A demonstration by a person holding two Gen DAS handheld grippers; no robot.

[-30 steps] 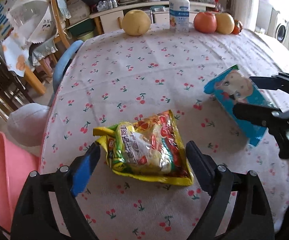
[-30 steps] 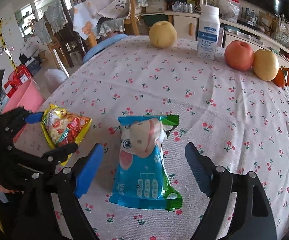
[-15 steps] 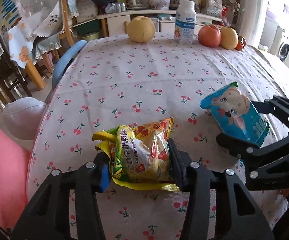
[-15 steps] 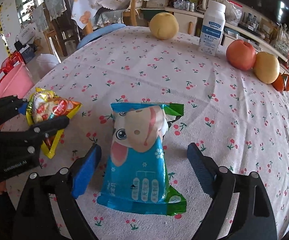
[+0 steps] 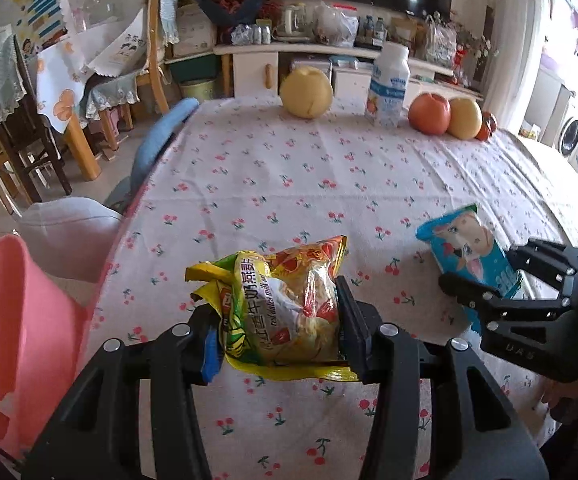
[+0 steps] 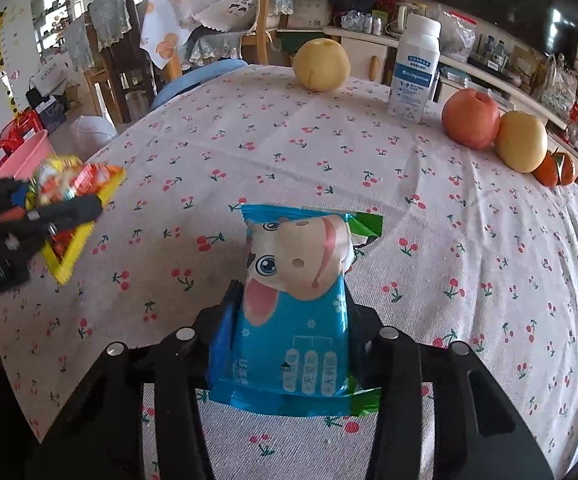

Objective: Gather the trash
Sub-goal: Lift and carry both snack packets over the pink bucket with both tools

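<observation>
Jaws on my left gripper point(image 5: 279, 334) are clamped against both sides of the yellow snack bag point(image 5: 285, 308), held at the near edge of the cherry-print tablecloth point(image 5: 289, 184). My right gripper point(image 6: 289, 332) is likewise closed onto the blue cartoon-cow packet point(image 6: 297, 304), over the cloth. I note a pink bin point(image 5: 17, 320) just beside the table's left edge.

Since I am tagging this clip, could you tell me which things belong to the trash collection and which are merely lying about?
For the job:
- yellow snack bag, clamped in the left gripper
- blue wipes pack, clamped in the right gripper
- pink bin, probably

Lying about:
- pear
- milk bottle
- apple
- cherry tablecloth
</observation>
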